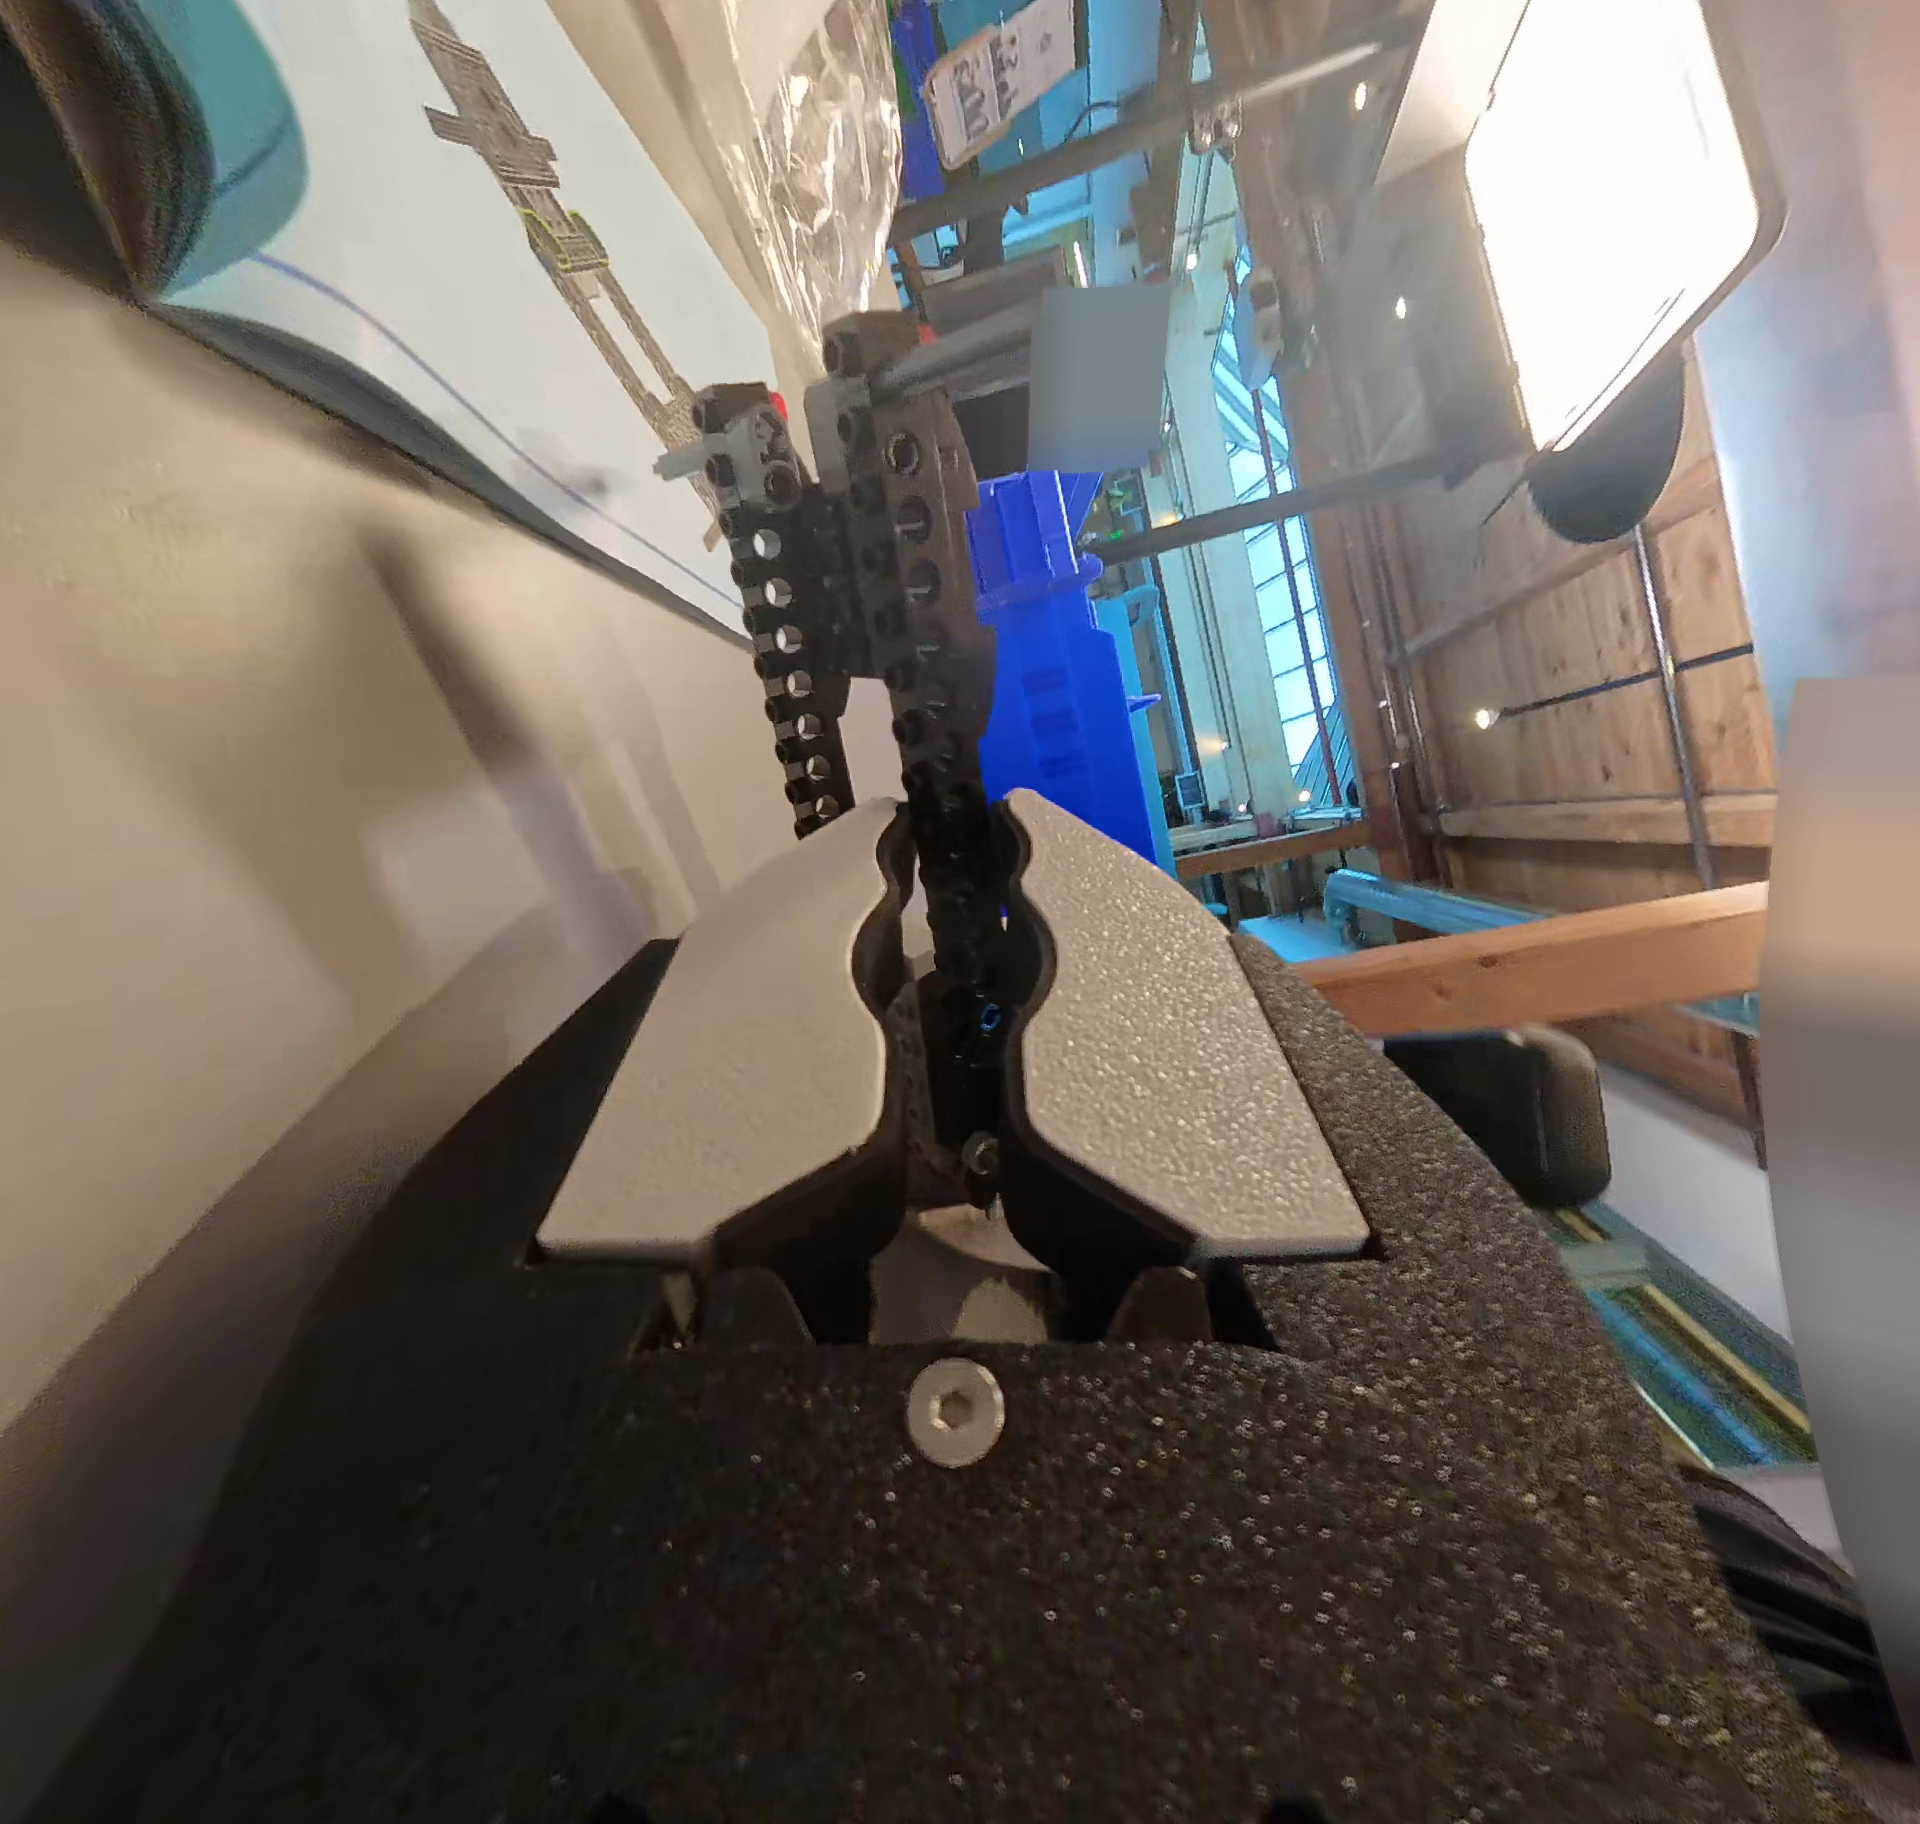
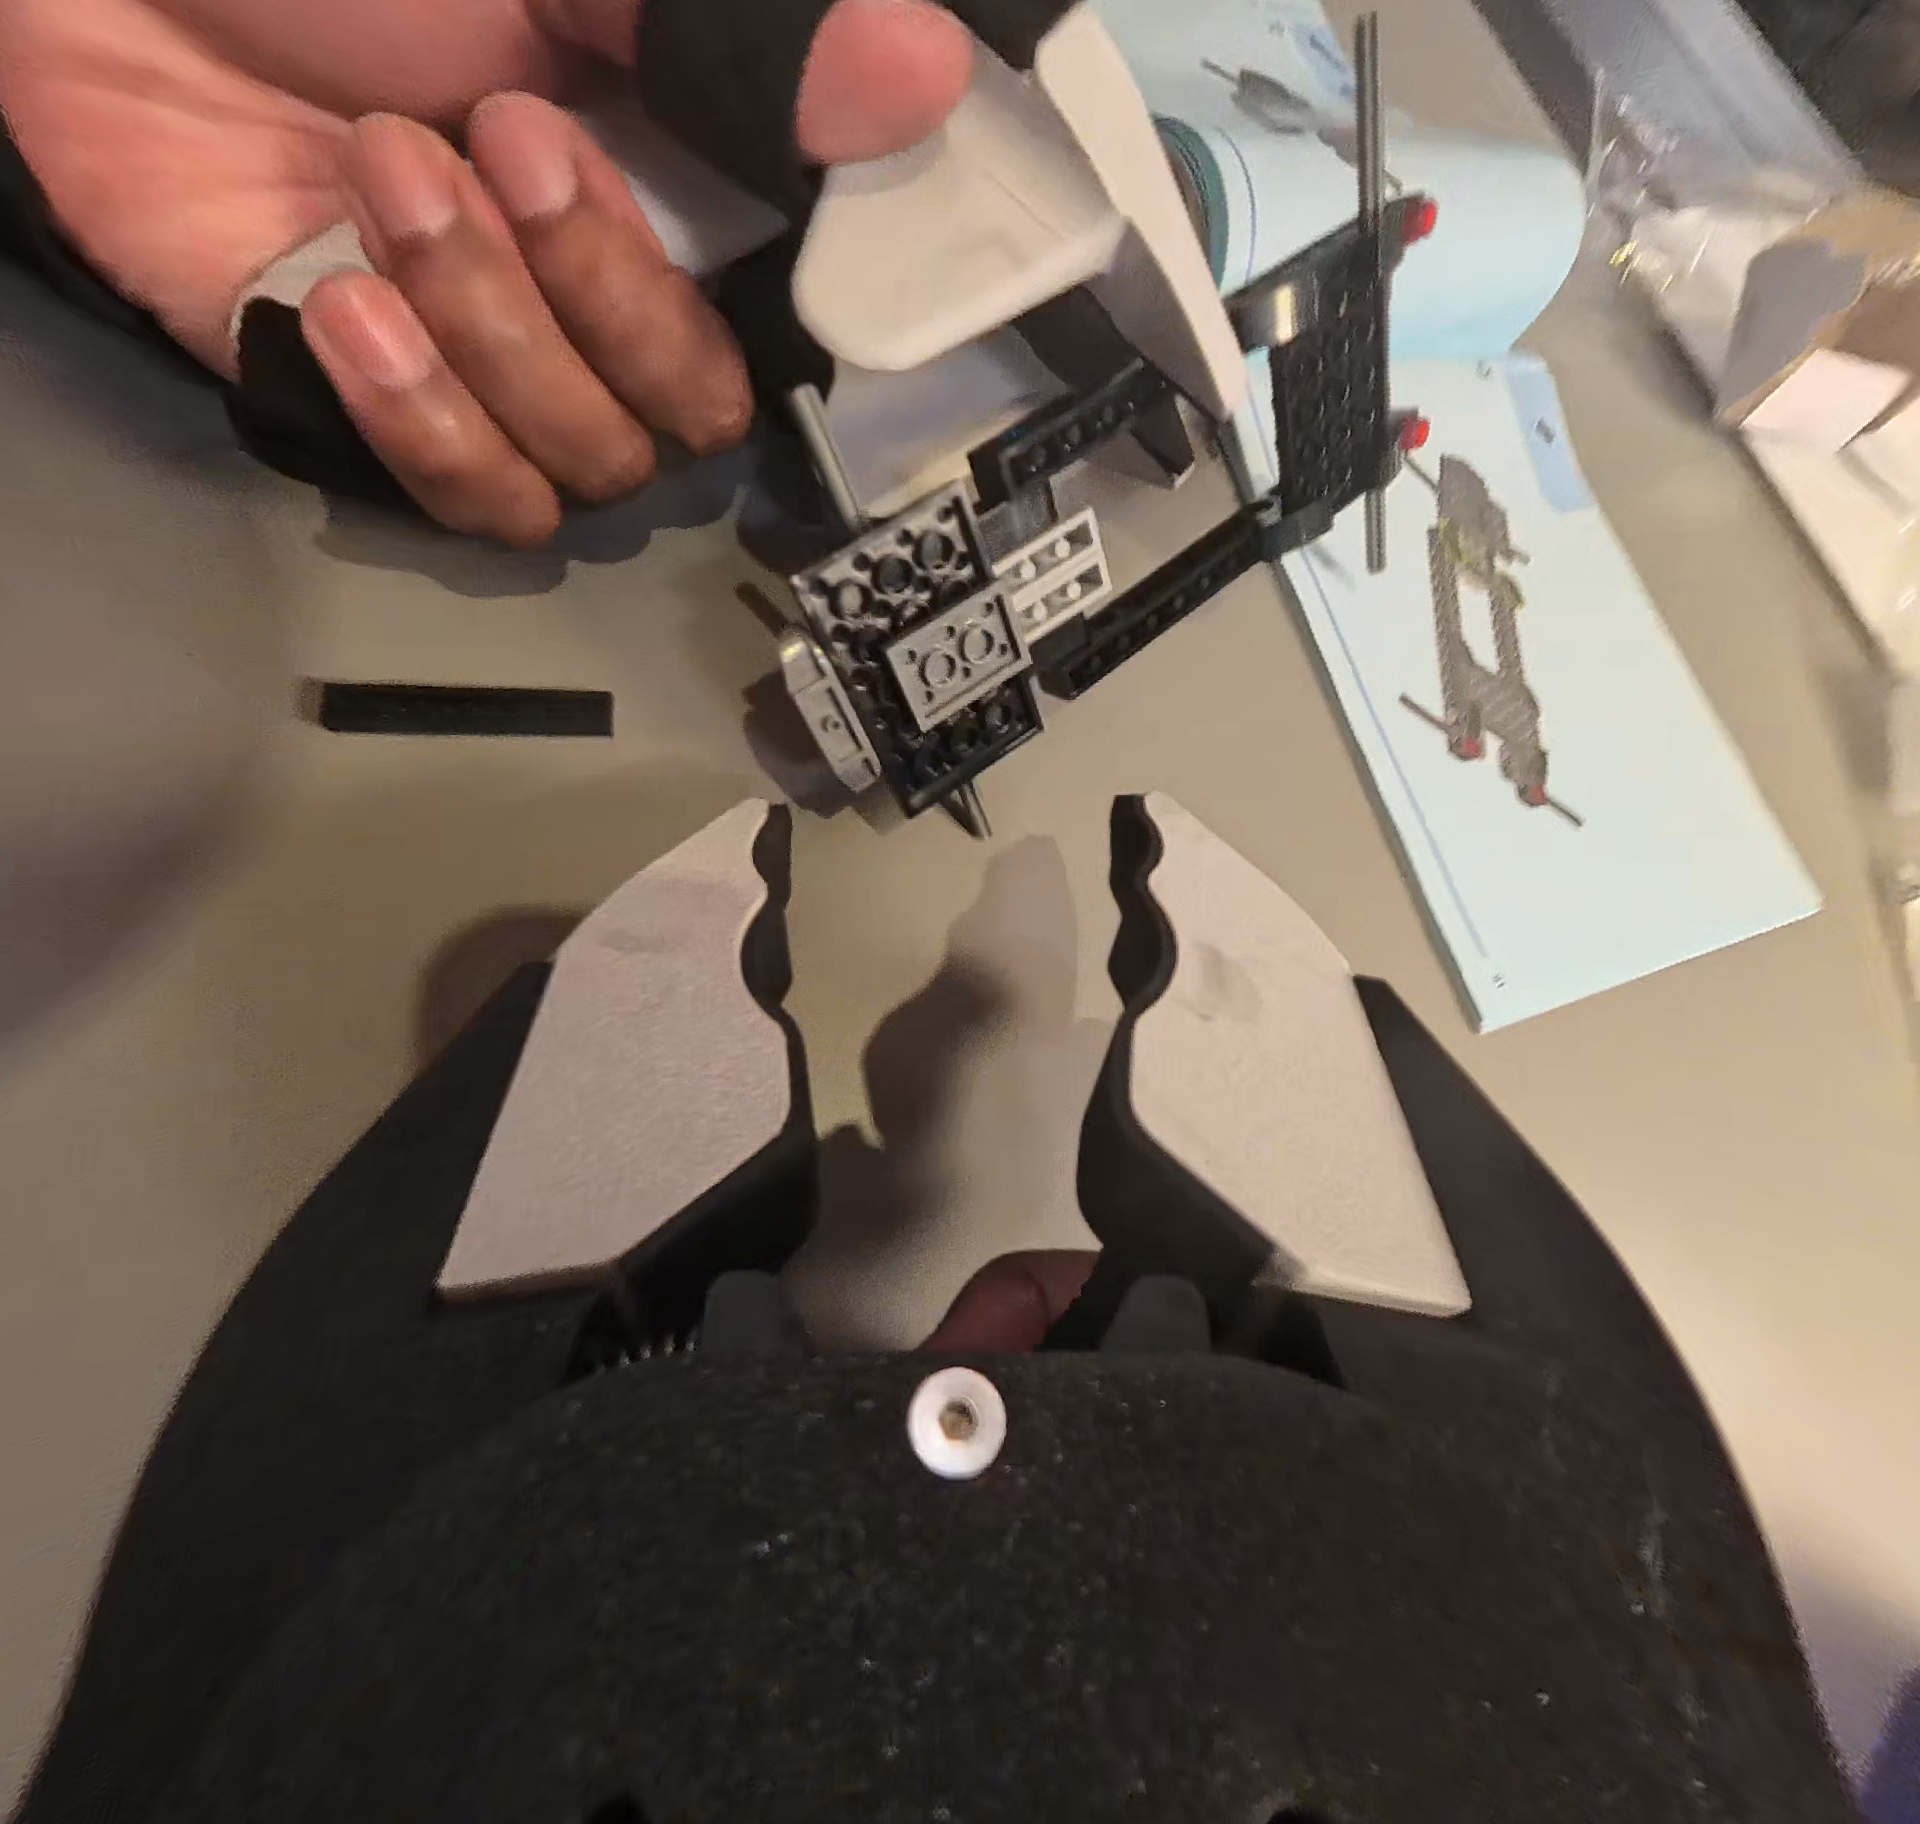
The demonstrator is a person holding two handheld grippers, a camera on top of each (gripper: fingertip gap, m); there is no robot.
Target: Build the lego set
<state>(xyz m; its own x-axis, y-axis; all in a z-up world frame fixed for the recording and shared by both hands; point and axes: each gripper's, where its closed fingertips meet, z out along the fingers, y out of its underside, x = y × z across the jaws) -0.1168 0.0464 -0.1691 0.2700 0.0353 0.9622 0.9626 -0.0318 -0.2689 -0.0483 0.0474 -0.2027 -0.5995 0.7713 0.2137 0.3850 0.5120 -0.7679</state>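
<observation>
The left claw (image 1: 951, 865) grips a black beam of the brick assembly (image 2: 914, 652), held above the worktop (image 2: 208, 891) (a loose black beam (image 2: 465, 711) lies leftward); the right claw (image 2: 940, 818) gapes empty just beneath its grey end

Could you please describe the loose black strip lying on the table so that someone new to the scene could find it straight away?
Start at the beige table and find the brick model clamped in the left tongs, just beyond the open right tongs. Beside it, under the hand, lies a black strip. Unlike the model's beams, it lies flat, alone and unattached.
</observation>
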